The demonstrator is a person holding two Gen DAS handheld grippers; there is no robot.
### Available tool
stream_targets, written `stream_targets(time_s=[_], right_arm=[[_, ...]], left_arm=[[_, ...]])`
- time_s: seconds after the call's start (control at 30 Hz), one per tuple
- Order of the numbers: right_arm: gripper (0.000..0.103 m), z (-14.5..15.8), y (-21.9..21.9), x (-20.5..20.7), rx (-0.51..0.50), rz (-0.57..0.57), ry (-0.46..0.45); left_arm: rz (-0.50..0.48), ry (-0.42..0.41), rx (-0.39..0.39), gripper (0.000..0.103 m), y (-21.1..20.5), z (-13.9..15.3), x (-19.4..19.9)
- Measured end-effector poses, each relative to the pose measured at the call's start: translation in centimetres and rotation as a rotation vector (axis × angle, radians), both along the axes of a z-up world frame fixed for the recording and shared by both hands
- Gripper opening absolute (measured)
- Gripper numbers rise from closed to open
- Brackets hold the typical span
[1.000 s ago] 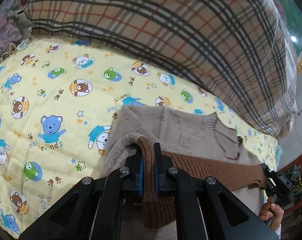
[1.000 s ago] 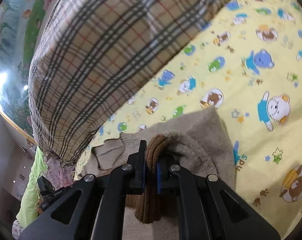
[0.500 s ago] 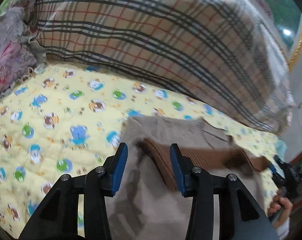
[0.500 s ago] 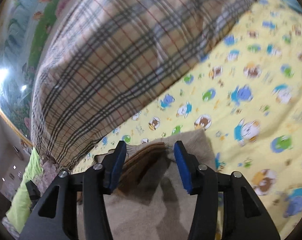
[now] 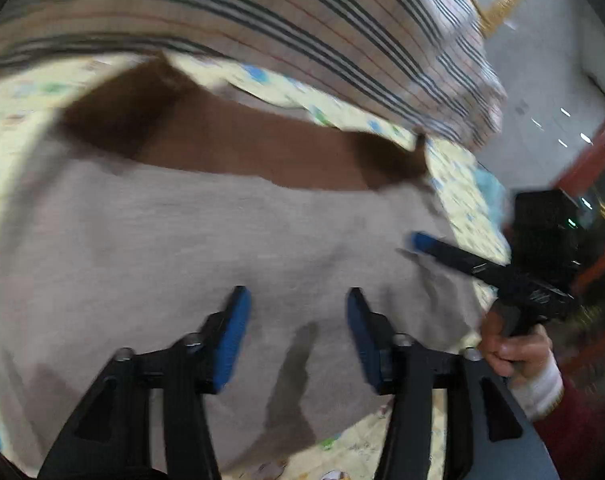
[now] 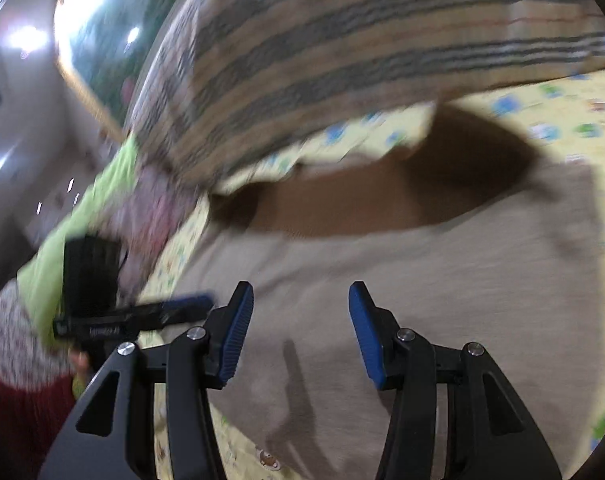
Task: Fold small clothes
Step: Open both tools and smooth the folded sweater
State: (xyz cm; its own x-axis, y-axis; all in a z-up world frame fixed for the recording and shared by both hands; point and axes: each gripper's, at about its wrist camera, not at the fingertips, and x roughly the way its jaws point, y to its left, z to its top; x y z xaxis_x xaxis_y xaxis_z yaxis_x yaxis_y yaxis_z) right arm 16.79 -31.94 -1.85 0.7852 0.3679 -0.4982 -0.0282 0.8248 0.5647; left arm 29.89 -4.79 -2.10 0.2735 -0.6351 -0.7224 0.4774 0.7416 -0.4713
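A small beige knitted sweater (image 5: 206,240) with a brown ribbed band (image 5: 242,148) along its far edge lies folded on the yellow cartoon-bear sheet (image 5: 454,176). It also shows in the right wrist view (image 6: 422,280) with the brown band (image 6: 362,200) at the far side. My left gripper (image 5: 296,300) is open and empty above the beige cloth. My right gripper (image 6: 300,296) is open and empty above the same cloth. Each gripper shows in the other's view, the right one (image 5: 462,256) and the left one (image 6: 150,312). Both views are motion-blurred.
A large plaid quilt (image 5: 302,20) is piled behind the sweater, also in the right wrist view (image 6: 342,48). A green and a floral pillow (image 6: 114,200) lie at the left of the right wrist view. The bed edge and room floor (image 5: 542,80) are at the right.
Both grippers were shut on the brown band a second ago, then opened and let it go. Both have since drawn back over the beige cloth, toward the near edge.
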Motion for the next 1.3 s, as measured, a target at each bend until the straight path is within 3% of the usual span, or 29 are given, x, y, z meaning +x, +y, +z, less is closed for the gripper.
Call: stream_targets(time_s=[0.1, 0.17, 0.23, 0.3, 0.37, 0.47, 0.63, 0.7, 0.77, 0.83, 0.9, 1.1, 1.3], right_arm=[[0.051, -1.8, 1.9, 2.8, -0.047, 0.104, 0.100], [0.049, -2.6, 2.2, 4.1, -0.142, 0.093, 0.135], [0.049, -2.8, 0.9, 4.7, -0.109, 0.057, 0.111], [0.049, -2.9, -1.9, 5.0, -0.068, -0.060, 0.114], [0.049, -3.5, -5.5, 4.7, 0.016, -0.210, 0.127], [0.043, -3.8, -9.6, 2.3, 0.123, -0.390, 0.072], [0.045, -2.4, -10.7, -1.8, 0.048, -0.604, 0.009], [0.045, -2.8, -10.8, -3.2, 0.084, -0.606, 0.004], [0.046, -2.5, -9.9, -4.1, 0.073, -0.597, 0.011], [0.046, -2.1, -8.2, -5.1, 0.044, -0.575, 0.011], [0.046, -2.1, -6.9, -5.9, 0.037, -0.549, 0.002], [0.050, -2.7, -2.7, -9.7, 0.007, -0.466, 0.012], [0.050, -4.4, -4.1, -15.2, 0.042, -0.661, 0.078]], left_arm=[[-0.018, -0.022, 0.045, 0.056, -1.0, -1.0, 1.2], [-0.024, -0.028, 0.012, 0.055, -0.7, -1.0, 2.2], [-0.015, -0.029, -0.020, 0.055, 0.1, -0.8, 3.5], [0.014, -0.020, -0.060, 0.056, 1.5, -0.8, 5.0], [0.084, -0.021, -0.031, 0.055, 2.8, -0.9, 6.8], [0.200, -0.010, -0.054, 0.049, 5.8, -1.1, 8.7], [0.434, -0.029, -0.102, 0.050, 11.3, -1.1, 8.8], [0.459, -0.010, -0.116, 0.050, 12.1, -1.3, 8.0], [0.467, -0.041, -0.040, 0.051, 11.7, -0.9, 6.3], [0.468, -0.079, 0.044, 0.057, 11.5, -0.2, 4.4], [0.468, -0.119, 0.097, 0.071, 10.9, 0.4, 2.0], [0.476, -0.156, 0.131, 0.077, 11.8, 1.1, -3.7], [0.574, -0.079, 0.214, 0.078, 14.5, -0.9, -6.4]])
